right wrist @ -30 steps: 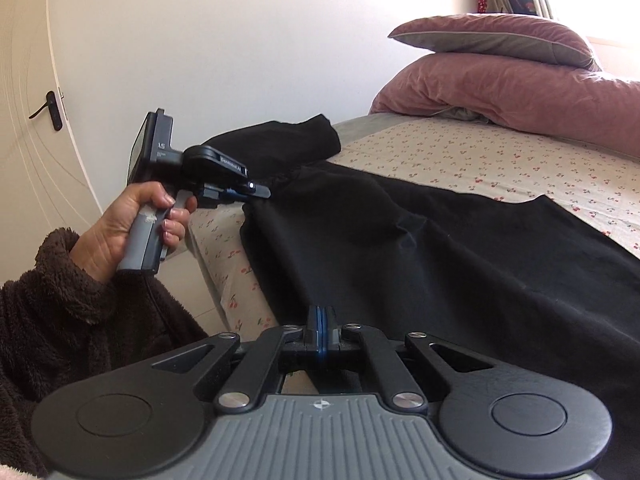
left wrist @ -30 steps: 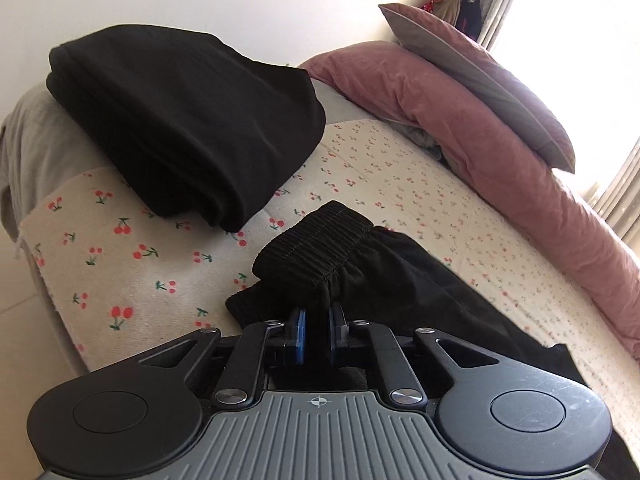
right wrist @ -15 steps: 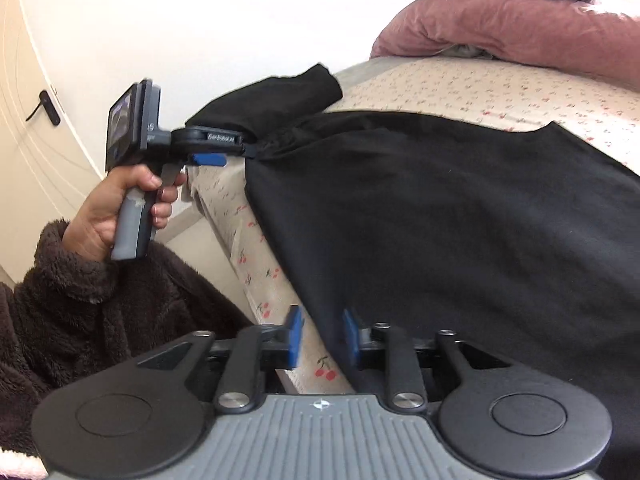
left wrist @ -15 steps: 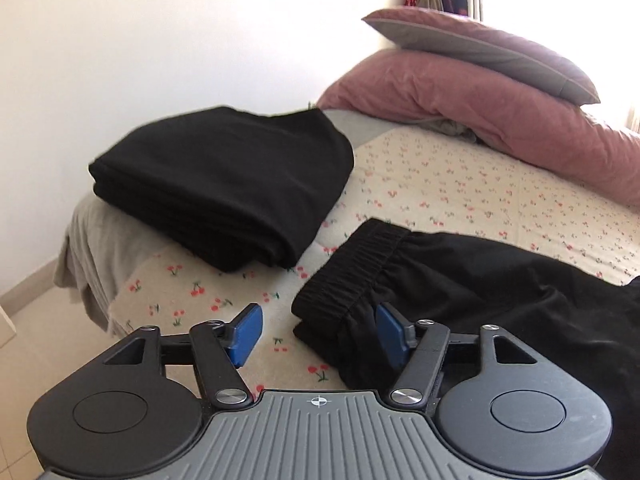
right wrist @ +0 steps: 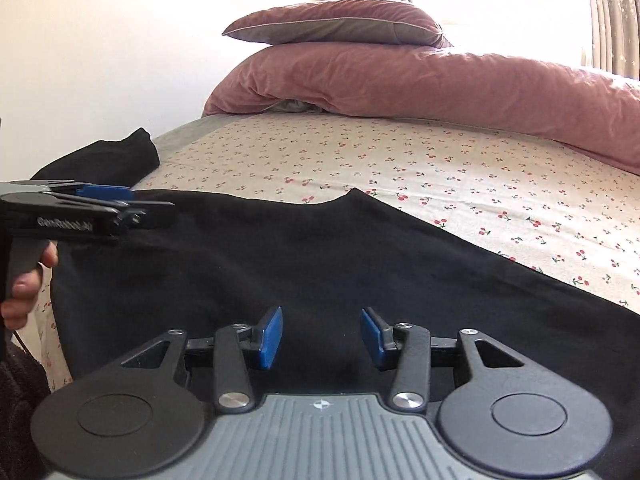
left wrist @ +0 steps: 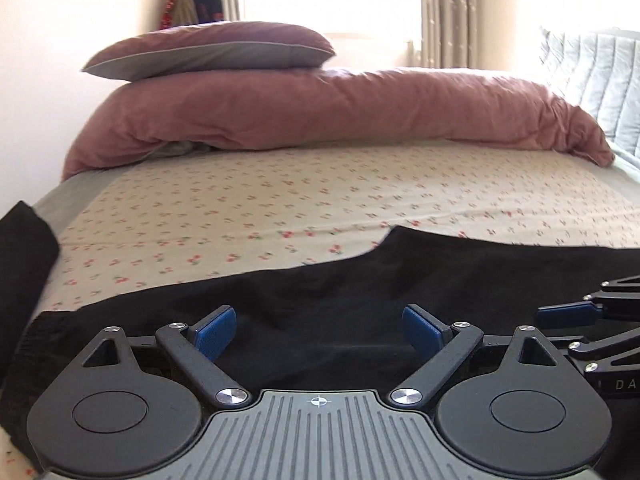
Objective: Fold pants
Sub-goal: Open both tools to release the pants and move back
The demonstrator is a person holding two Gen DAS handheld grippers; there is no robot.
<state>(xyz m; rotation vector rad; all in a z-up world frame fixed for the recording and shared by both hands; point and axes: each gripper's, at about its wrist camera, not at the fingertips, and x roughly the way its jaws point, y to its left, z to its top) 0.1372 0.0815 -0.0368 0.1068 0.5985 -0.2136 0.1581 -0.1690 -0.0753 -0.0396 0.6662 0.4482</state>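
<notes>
Black pants (left wrist: 360, 280) lie spread flat along the near edge of the bed; they also fill the right wrist view (right wrist: 320, 264). My left gripper (left wrist: 319, 334) is open and empty, low over the pants near the waistband end. It also shows from the side in the right wrist view (right wrist: 120, 196). My right gripper (right wrist: 321, 338) is open and empty, just above the pants' near edge. Its fingers (left wrist: 568, 314) show at the right edge of the left wrist view.
A folded black garment (right wrist: 100, 156) sits at the bed's left corner (left wrist: 20, 248). A pink duvet (left wrist: 340, 112) and a pillow (left wrist: 208, 50) lie at the back. The cherry-print sheet (left wrist: 280, 200) covers the bed. A quilted headboard (left wrist: 592, 72) is at the right.
Both grippers let go of the pants and opened wide. The pants now lie flat. The left gripper swung right, toward the middle of the bed; the right one rose a little.
</notes>
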